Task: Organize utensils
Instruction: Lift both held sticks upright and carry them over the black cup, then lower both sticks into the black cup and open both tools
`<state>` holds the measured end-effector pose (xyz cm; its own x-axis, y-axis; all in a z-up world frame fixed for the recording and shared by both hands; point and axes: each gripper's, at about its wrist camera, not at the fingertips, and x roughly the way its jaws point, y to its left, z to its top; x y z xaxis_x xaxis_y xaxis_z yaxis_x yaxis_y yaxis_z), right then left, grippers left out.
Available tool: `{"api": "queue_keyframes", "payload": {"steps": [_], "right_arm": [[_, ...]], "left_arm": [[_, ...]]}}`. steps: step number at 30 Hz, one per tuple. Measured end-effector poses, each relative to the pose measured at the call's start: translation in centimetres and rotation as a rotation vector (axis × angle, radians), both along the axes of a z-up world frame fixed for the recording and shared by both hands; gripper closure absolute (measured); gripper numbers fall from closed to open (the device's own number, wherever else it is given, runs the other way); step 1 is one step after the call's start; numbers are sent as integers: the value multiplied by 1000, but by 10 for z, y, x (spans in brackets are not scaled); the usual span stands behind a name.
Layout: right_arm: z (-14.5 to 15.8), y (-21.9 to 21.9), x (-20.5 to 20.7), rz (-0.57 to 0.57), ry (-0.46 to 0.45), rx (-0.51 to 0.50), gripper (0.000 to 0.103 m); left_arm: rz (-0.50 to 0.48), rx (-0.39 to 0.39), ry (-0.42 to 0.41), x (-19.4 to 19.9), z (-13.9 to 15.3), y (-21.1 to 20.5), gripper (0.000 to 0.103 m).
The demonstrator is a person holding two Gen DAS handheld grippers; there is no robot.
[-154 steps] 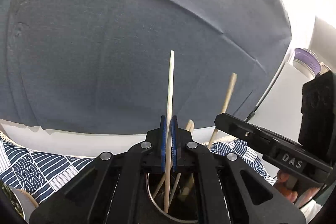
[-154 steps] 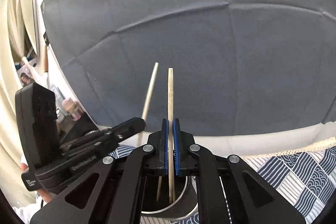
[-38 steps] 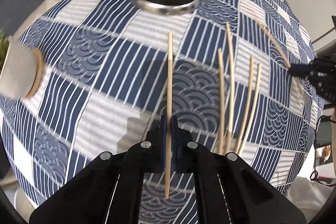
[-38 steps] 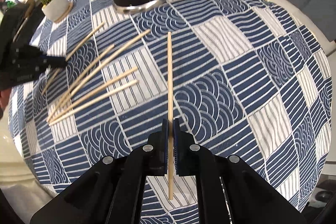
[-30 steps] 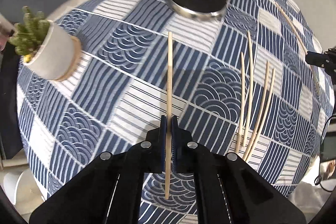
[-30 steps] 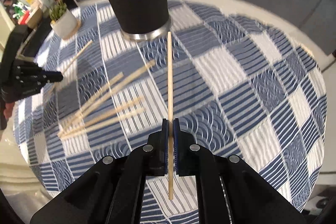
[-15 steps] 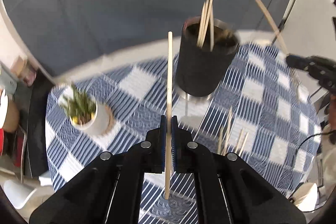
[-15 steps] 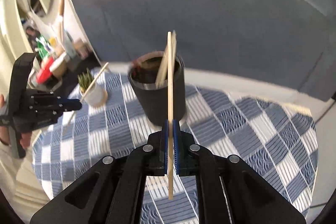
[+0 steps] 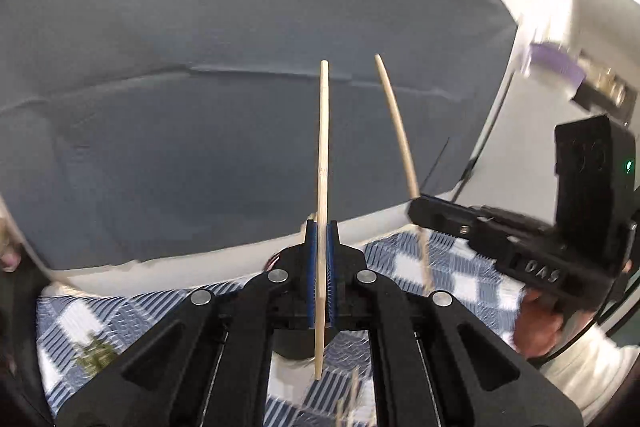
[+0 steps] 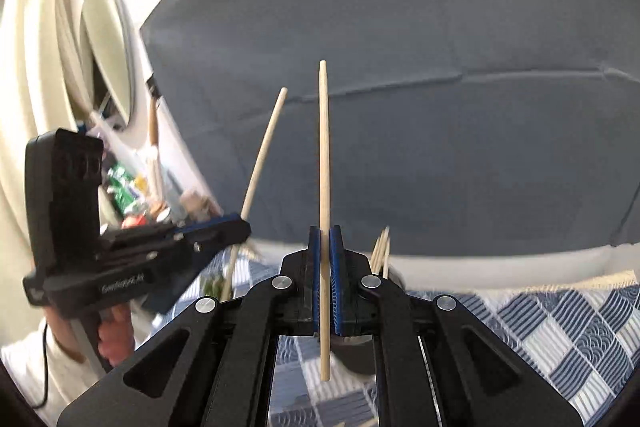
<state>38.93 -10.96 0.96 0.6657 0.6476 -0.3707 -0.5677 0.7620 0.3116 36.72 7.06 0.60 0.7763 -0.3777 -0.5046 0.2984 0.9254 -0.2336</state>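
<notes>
My left gripper (image 9: 321, 227) is shut on a wooden chopstick (image 9: 323, 163) that stands upright between its blue pads. My right gripper (image 10: 325, 231) is shut on another wooden chopstick (image 10: 324, 167), also upright. Each gripper shows in the other's view: the right one (image 9: 416, 207) with its chopstick (image 9: 396, 123), the left one (image 10: 240, 223) with its chopstick (image 10: 264, 151). The dark cup (image 10: 356, 355) sits below and just behind my right gripper, with several chopsticks (image 10: 381, 247) sticking out of it. In the left view the cup (image 9: 296, 347) is mostly hidden behind the fingers.
The round table has a blue and white patterned cloth (image 10: 560, 323). Loose chopsticks (image 9: 352, 399) lie on it low in the left view. A small potted plant (image 9: 94, 355) stands at the left. A grey sofa (image 9: 200, 107) fills the background.
Both grippers have tilted up from looking down at the table to looking level at the sofa, each still holding its chopstick. They now hang close together over the cup.
</notes>
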Motion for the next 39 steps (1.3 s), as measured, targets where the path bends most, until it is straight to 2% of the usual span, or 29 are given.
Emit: {"api": "queue_keyframes", "payload": {"steps": [3,8,14,21,26,35,36,37,38,39], "right_arm": [[1,7,7,10,-37,2,98],[-6,20,28,9,-35,18,98],[-33,27,45,2,-21,3,98],[-56,33,63,-36,49,37,98],[-76,35,68,-31,112,37,98],[-85,43,55,-23,130,-57,97],[-84,43,53,-29,132,-64,96],[-82,42,51,-40,135,-75,94],[-82,40,50,-44,136,-85,94],[-81,37,49,-49,139,-99,94]], "left_arm": [[-24,-44,-16,15,-5,0,98],[-43,-129,-10,39,-20,4,98],[-44,-157,-30,55,-43,5,98],[-64,-195,-74,58,-59,6,98],[-65,-222,-76,57,-76,3,98],[-71,-146,-46,49,-94,-14,98],[-72,-135,-53,46,-93,-15,96],[-68,-116,-63,42,-92,-16,86],[-60,-98,-70,39,-91,-14,72],[-53,-84,-81,35,-89,-14,65]]}}
